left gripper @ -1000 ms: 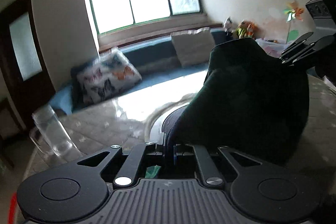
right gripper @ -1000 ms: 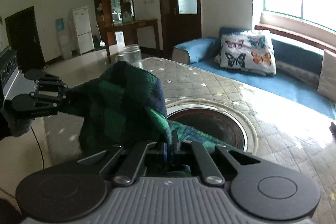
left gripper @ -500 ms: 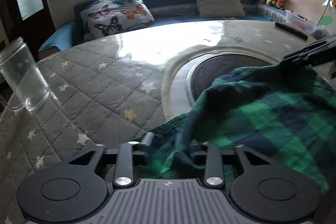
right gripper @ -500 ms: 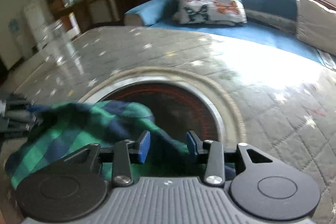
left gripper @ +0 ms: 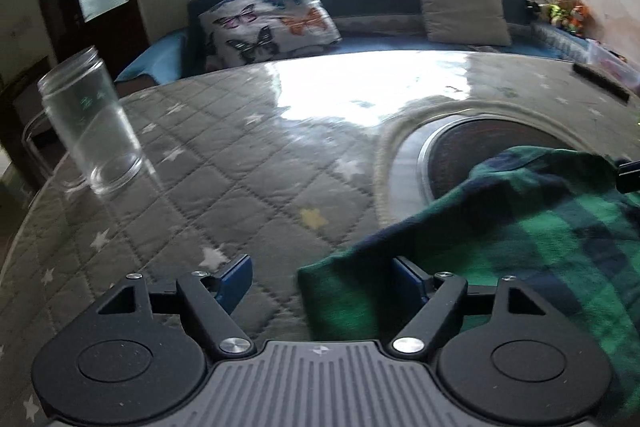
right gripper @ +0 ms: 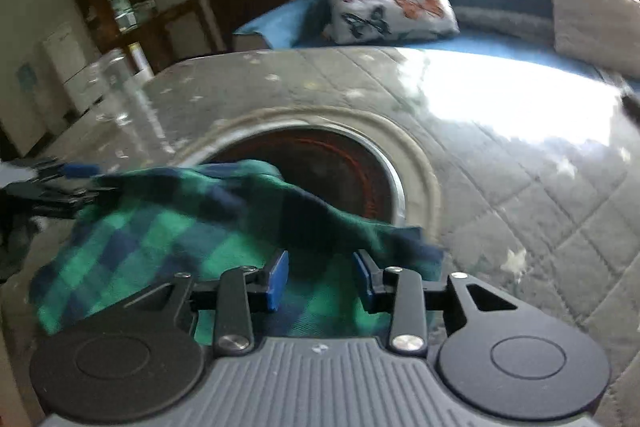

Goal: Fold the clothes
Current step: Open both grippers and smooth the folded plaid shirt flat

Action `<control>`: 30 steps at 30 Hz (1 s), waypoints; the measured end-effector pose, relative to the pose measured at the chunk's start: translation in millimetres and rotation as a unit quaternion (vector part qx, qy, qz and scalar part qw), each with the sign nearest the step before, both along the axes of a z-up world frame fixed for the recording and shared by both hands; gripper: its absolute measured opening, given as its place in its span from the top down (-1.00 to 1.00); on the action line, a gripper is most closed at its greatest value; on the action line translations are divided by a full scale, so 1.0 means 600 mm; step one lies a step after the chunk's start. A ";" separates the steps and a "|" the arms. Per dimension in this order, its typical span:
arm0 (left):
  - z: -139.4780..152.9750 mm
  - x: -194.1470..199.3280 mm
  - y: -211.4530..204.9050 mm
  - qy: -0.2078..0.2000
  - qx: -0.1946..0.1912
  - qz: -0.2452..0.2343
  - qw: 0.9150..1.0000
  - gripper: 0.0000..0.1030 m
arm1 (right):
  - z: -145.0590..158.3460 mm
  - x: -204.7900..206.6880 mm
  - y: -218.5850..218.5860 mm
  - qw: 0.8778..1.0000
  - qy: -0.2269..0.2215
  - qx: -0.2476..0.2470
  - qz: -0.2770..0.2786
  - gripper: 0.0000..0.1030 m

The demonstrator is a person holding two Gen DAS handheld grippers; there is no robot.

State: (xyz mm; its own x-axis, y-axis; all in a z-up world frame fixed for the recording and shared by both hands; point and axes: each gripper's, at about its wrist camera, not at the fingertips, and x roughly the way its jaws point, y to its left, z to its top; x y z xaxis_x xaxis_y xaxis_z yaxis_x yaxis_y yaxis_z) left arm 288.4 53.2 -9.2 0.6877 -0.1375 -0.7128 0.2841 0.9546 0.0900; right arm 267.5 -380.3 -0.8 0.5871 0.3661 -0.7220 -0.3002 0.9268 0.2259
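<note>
With green-and-navy plaid cloth (left gripper: 520,247) folded, lying right of wide-open left gripper (left gripper: 320,281) — under part-open, just-narrowed right gripper (right gripper: 322,277), nearer.

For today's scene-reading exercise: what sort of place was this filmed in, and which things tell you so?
Most likely a home living room: a window seat with a butterfly cushion, a table under a quilted star-print cover, and soft toys in the corner.

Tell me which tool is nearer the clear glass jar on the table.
Left. The left tool sits just right of the glass jar, with bare quilted table between them. The right tool sits across the plaid cloth, farther from it.
</note>
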 end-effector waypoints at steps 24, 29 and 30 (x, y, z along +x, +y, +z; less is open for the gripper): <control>-0.007 0.053 -0.147 0.057 -0.101 -0.071 0.991 0.51 | -0.022 0.081 0.126 0.999 0.005 -0.008 0.032 0.50; -0.013 0.066 -0.134 0.060 -0.121 -0.058 0.989 0.52 | -0.018 0.076 0.133 0.999 -0.007 -0.027 0.036 0.49; -0.011 0.063 -0.131 0.056 -0.120 -0.057 0.990 0.52 | -0.012 0.071 0.134 0.999 -0.013 -0.028 0.037 0.49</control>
